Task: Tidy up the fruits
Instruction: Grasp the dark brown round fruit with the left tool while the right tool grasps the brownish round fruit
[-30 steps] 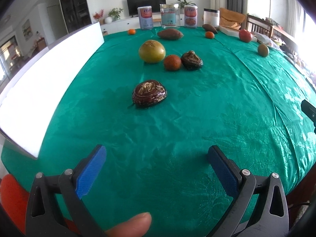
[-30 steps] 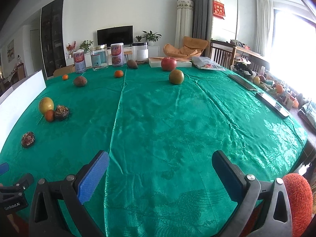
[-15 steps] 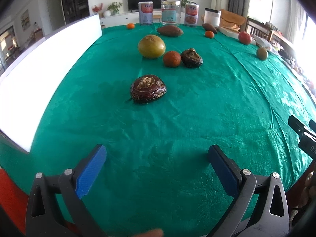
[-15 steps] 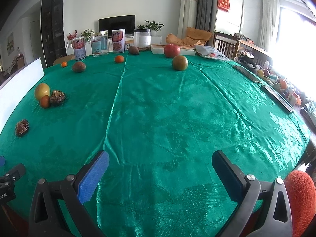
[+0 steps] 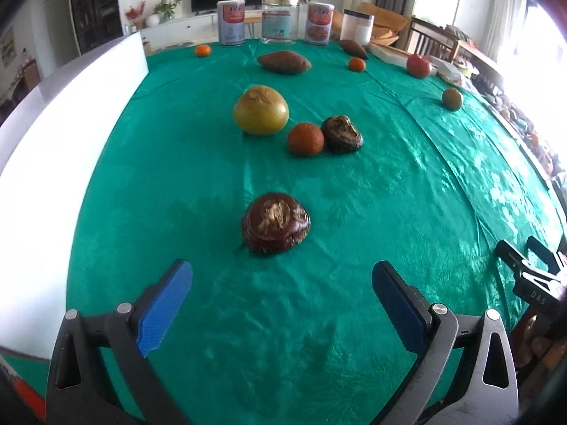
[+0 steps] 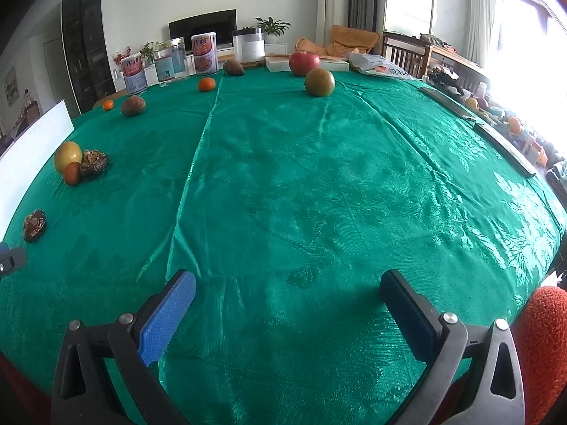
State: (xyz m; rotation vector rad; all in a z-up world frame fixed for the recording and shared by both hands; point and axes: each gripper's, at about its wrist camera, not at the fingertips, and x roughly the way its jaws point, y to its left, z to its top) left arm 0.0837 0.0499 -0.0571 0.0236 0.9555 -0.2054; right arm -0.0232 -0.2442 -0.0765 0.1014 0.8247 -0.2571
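A dark brown wrinkled fruit (image 5: 275, 223) (image 6: 34, 225) lies on the green tablecloth just ahead of my open left gripper (image 5: 281, 285). Farther back sit a yellow-green round fruit (image 5: 260, 109) (image 6: 67, 156), a small reddish-orange fruit (image 5: 306, 139) (image 6: 72, 173) and another dark wrinkled fruit (image 5: 341, 134) (image 6: 93, 163). A brown oval fruit (image 5: 284, 62) (image 6: 133, 105), two small oranges (image 5: 203, 50) (image 5: 356, 64), a red apple (image 6: 304, 63) and a green-brown fruit (image 6: 319, 82) lie at the far side. My right gripper (image 6: 287, 295) is open over bare cloth.
A white board (image 5: 63, 134) stands along the table's left edge. Two tins (image 5: 231, 22) (image 5: 319, 19), a glass jar (image 5: 280, 20) and a white canister (image 5: 357, 27) line the far edge. A flat box (image 6: 306, 65), a bag (image 6: 381, 65) and chairs stand at the far right.
My left gripper has moved forward toward the near dark brown fruit, which now looks larger. The right gripper has advanced slightly over the cloth. Both stay open.
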